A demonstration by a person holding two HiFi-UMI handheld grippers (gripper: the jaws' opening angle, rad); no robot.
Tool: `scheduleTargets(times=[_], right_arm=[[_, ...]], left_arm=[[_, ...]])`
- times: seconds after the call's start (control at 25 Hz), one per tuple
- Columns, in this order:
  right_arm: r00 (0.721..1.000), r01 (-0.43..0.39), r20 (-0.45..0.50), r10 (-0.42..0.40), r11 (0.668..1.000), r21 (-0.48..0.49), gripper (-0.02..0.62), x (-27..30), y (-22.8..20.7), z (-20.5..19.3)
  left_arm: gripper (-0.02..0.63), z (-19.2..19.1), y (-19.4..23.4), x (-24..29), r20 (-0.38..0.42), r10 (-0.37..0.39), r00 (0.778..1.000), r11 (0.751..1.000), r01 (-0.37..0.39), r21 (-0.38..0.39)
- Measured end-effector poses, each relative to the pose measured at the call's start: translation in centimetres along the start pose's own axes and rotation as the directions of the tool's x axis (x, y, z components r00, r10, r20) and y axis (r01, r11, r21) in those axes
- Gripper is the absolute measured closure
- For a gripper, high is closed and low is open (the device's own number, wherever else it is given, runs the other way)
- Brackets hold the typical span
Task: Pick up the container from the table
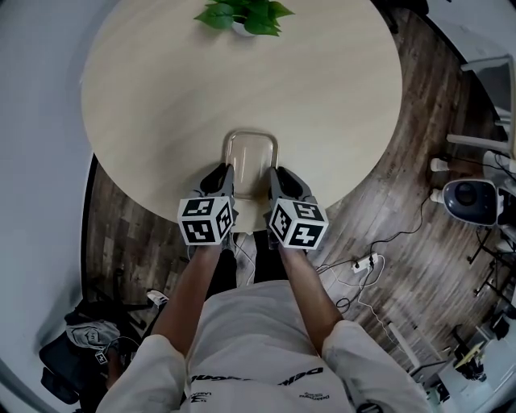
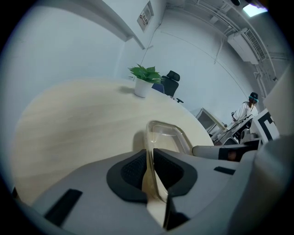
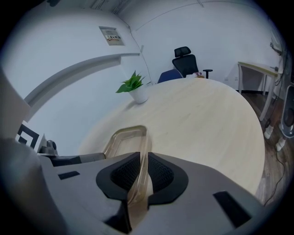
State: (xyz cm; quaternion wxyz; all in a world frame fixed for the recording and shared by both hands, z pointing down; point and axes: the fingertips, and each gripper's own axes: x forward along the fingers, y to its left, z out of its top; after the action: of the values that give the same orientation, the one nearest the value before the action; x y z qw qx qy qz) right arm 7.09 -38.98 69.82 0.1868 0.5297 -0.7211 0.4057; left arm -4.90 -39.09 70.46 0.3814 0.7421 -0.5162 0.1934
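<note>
A clear, shallow rectangular container [image 1: 251, 153] lies on the round pale wooden table [image 1: 242, 81], close to the edge nearest me. My left gripper [image 1: 223, 176] is at its left long wall and my right gripper [image 1: 276, 176] at its right long wall. In the left gripper view the thin clear wall [image 2: 167, 133] runs between the dark pads of my left gripper [image 2: 150, 161], which close on it. In the right gripper view the other wall [image 3: 126, 135] is pinched the same way by my right gripper [image 3: 141, 167]. The container's near end is hidden behind the grippers.
A potted green plant [image 1: 246, 16] stands at the table's far side. A black office chair [image 3: 183, 57] and a desk [image 3: 257, 69] lie beyond the table. Cables and a power strip [image 1: 363, 262] lie on the dark wood floor at right, a dark bag [image 1: 81, 339] at left.
</note>
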Motion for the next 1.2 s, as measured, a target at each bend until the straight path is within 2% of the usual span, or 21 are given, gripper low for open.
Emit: scheduleTargets(times=[0.2, 0.6, 1.2], right_arm=[[1.0, -0.006, 0.002, 0.006, 1.0, 0.004, 0.523, -0.3, 0.0, 0.0], [0.999, -0.003, 0.052, 0.004, 1.0, -0.019, 0.528, -3.1, 0.8, 1.5], [0.981, -0.001, 0.195, 0.019, 0.996, -0.093, 0.526, -12.3, 4.8, 3.4]], left_arm=[[0.565, 0.0, -0.5, -0.3, 0.003, -0.007, 1.0, 1.0, 0.007, -0.014], [0.569, 1.1, -2.3, -2.7, 0.048, -0.012, 0.999, 1.0, 0.011, 0.01], [0.569, 3.8, -6.6, -11.8, 0.189, -0.053, 0.98, 0.994, 0.034, 0.103]])
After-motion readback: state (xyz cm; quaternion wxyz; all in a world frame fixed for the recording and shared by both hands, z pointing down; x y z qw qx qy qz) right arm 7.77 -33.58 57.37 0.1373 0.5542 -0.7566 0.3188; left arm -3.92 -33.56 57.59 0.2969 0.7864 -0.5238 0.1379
